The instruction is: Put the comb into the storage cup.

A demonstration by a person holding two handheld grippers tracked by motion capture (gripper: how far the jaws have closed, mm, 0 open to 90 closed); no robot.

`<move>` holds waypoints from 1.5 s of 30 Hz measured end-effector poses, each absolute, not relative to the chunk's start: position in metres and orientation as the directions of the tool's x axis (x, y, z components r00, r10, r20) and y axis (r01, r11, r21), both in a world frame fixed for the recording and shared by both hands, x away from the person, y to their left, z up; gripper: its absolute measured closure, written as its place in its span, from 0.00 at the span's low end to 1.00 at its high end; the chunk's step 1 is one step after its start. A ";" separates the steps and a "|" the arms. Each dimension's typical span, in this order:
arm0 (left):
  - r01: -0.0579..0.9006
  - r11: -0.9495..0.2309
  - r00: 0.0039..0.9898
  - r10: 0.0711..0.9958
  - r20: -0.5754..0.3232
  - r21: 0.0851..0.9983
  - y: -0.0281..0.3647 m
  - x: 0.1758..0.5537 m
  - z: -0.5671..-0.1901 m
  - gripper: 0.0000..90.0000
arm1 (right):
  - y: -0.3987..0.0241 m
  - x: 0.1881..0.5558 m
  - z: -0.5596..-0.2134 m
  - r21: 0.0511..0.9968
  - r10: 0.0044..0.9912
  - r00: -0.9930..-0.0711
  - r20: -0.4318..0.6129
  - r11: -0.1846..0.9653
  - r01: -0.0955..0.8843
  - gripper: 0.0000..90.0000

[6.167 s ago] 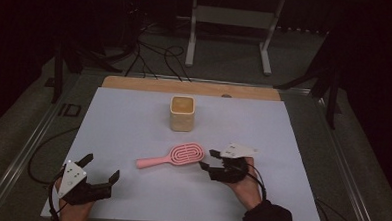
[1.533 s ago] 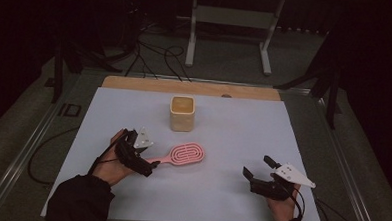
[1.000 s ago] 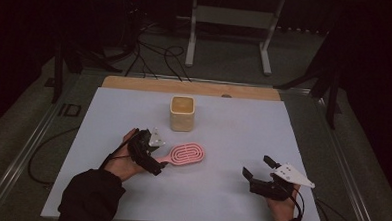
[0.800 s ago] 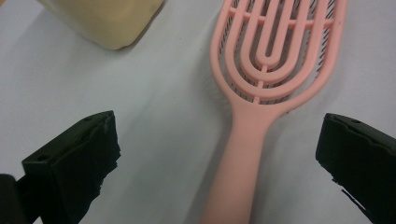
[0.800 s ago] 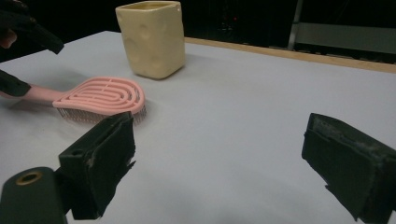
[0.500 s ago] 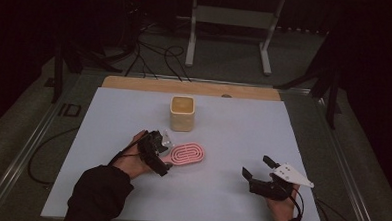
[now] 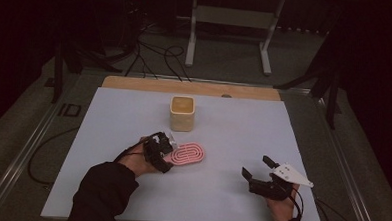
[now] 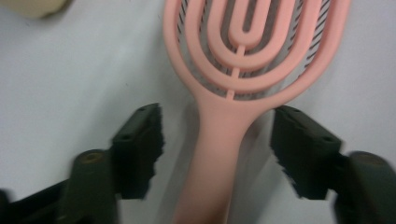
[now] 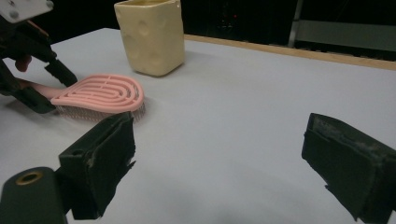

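The pink hairbrush lay flat on the desk near the yellow cup. Left gripper fingers were closing around its handle, not touching yet. Right gripper sat released, well apart.

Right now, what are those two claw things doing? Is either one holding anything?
Left gripper: jaws have just been closing around the pink hairbrush handle, pads not yet touching it.
Right gripper: open, holding nothing.
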State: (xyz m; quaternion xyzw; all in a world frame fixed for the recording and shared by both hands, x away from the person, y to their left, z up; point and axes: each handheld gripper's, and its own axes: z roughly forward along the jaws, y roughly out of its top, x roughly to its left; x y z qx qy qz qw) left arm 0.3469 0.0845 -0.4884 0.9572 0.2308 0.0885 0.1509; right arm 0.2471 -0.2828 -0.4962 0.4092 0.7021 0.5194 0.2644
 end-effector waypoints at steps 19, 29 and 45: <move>0.421 -0.879 0.899 0.437 0.027 0.222 0.073 0.358 -0.488 0.75 | -0.282 0.248 -0.497 0.943 0.847 -0.529 0.060 0.126 0.308 0.10; 0.437 -0.867 0.888 0.458 0.040 0.239 0.074 0.357 -0.487 0.77 | -0.283 0.248 -0.497 0.942 0.848 -0.528 0.059 0.128 0.311 0.10; 0.455 -0.826 0.860 0.504 0.076 0.333 0.084 0.348 -0.474 0.77 | -0.282 0.248 -0.498 0.942 0.846 -0.530 0.057 0.130 0.310 0.10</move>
